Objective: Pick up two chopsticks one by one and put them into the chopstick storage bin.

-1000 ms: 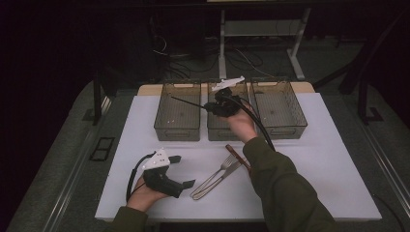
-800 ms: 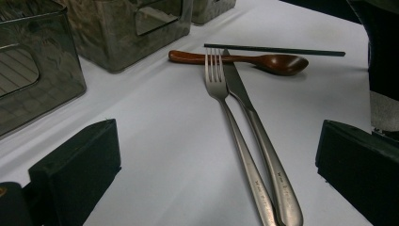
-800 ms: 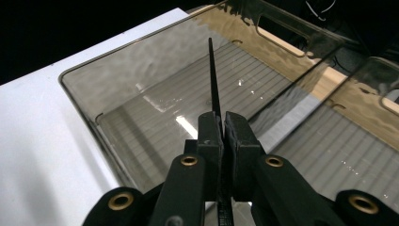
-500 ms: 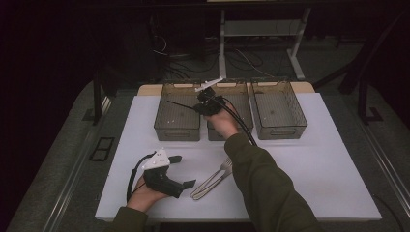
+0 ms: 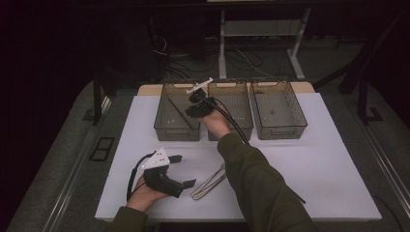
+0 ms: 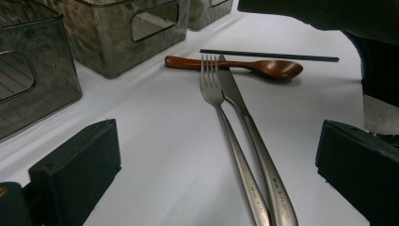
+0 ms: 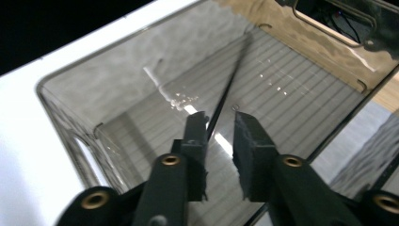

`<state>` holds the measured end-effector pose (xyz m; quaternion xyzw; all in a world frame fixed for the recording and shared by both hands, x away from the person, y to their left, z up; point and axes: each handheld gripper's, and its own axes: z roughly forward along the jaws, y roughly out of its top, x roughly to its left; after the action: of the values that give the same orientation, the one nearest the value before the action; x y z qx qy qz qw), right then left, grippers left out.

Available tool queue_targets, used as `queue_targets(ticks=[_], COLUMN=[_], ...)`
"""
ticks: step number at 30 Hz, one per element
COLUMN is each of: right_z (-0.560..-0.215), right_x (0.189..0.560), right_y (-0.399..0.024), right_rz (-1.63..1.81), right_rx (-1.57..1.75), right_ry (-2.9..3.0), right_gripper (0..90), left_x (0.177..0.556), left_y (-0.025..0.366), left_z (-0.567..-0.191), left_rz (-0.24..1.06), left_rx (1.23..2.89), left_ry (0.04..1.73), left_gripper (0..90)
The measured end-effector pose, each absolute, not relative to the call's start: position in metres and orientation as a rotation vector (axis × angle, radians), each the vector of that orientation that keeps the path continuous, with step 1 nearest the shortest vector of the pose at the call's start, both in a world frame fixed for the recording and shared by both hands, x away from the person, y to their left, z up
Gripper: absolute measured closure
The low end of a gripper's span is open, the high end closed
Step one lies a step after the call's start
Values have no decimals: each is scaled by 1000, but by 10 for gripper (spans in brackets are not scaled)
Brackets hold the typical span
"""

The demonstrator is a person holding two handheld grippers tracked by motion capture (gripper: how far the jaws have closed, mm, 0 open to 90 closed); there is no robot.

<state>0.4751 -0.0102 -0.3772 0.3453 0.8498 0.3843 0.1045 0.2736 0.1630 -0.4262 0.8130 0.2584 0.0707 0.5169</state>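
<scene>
My right gripper point(image 5: 190, 112) hangs over the left clear bin point(image 5: 167, 129), tips pointing down into it. Its jaws have just been opening and now stand slightly apart, so this gripper point(image 7: 221, 117) is open. A thin black chopstick point(image 7: 230, 80) runs between them, its near end beside one pad, and slants down inside the bin point(image 7: 117, 61). That chopstick point(image 5: 176, 107) lies diagonally in the bin. My left gripper point(image 5: 184, 170) rests open in a hand at the table's near left. Ahead of this gripper point(image 6: 219, 136) lie a fork point(image 6: 211, 89), a knife point(image 6: 240, 103), a wooden spoon point(image 6: 263, 68) and a second black chopstick point(image 6: 268, 55).
Two more clear bins, the middle one point(image 5: 241, 128) and the right one point(image 5: 280, 130), stand in a row at the back of the white table point(image 5: 314, 159). The right forearm point(image 5: 251, 179) reaches across the table's middle, over part of the fork and knife point(image 5: 208, 181).
The right gripper carried the chopstick leftward from above the middle bin to the left bin and lowered. Its jaws went from shut to slightly apart. The left gripper stayed put.
</scene>
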Motion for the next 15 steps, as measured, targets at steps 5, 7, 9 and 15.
queue_targets(ticks=[5, 7, 9, 15], right_z=[-370, -369, -365, -359], right_x=[472, 471, 467, 455], right_y=[-13, -13, -18, -31], right_rz=[1181, 1184, 1213, 1257], right_rx=[1009, 1005, 987, 922], right_ry=[2499, 2502, 2515, 2547], right_gripper=[602, 583, 517, 448], left_x=[274, 274, 274, 274], left_y=[163, 163, 164, 163], left_z=[-426, -426, -426, -427], left_rz=[173, 171, 173, 177], left_rx=[1957, 1956, 1959, 1962], left_ry=[614, 618, 618, 619], left_gripper=[0, 0, 0, 0])
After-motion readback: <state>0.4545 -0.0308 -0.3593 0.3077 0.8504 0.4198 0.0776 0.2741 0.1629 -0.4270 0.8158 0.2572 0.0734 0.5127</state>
